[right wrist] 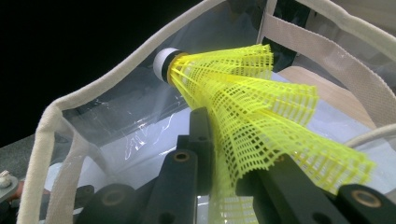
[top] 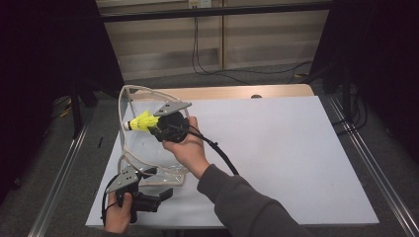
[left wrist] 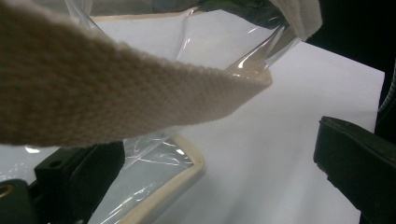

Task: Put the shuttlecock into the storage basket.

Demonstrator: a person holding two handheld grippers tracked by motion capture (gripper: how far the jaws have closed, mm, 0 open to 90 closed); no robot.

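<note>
Right gripper view: yellow mesh shuttlecock, white cork tip pointing away, skirt pinched between the nearly closed right tongs, poised at the open mouth of a clear plastic bag edged in cream webbing. High view puts shuttlecock and right tongs over the bag's far rim, at the left side of the white desk. Left tongs sit at the bag's near edge, jaws standing wide with a webbing strap passing between them, unpinched.

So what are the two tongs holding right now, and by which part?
The right tongs pinch the yellow shuttlecock by its mesh skirt, its cork tip pointing into the clear bag. The left tongs stand open near the bag's webbing strap and grip nothing.
</note>
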